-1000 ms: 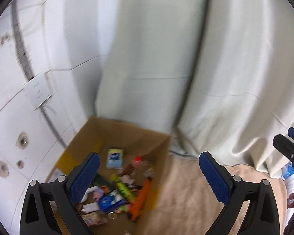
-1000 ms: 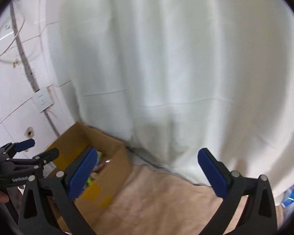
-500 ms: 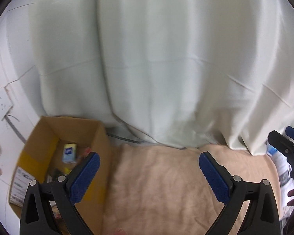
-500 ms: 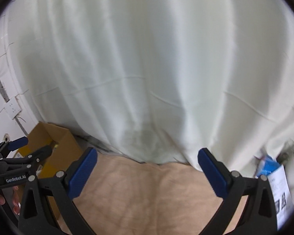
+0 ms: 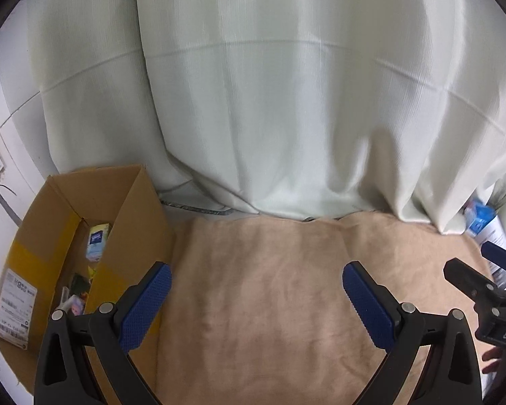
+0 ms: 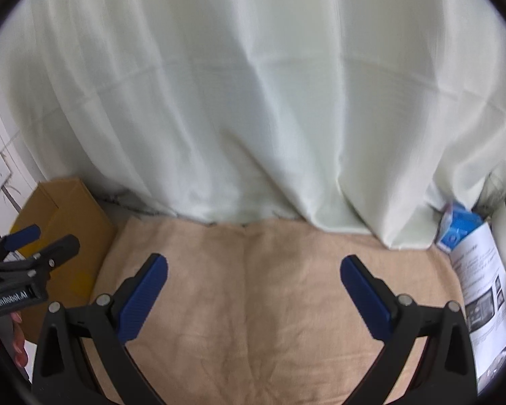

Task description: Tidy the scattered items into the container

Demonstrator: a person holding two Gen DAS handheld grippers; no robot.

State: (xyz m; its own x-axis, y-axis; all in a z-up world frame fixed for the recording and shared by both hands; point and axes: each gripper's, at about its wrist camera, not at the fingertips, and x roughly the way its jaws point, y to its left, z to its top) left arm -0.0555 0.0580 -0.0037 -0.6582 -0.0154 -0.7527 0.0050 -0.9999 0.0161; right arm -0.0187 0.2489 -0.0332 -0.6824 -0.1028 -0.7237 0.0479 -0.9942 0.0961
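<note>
Left wrist view: brown cardboard box point(image 5: 94, 236) at mat's left edge, small packets inside. Left gripper point(image 5: 256, 300) and right gripper point(image 6: 253, 293) both spread wide, empty — over bare tan fleece mat point(image 5: 270, 287). Judged step: seeking next item — none visible on mat.

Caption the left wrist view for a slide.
Open left tongs above bare beige cloth, cardboard box of items at left.

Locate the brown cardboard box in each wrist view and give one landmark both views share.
Left wrist view: brown cardboard box at lower left, open, items visible inside.
Right wrist view: same box at left edge, only its outside showing.
Shared landmark: tan cloth below the pale curtain.
</note>
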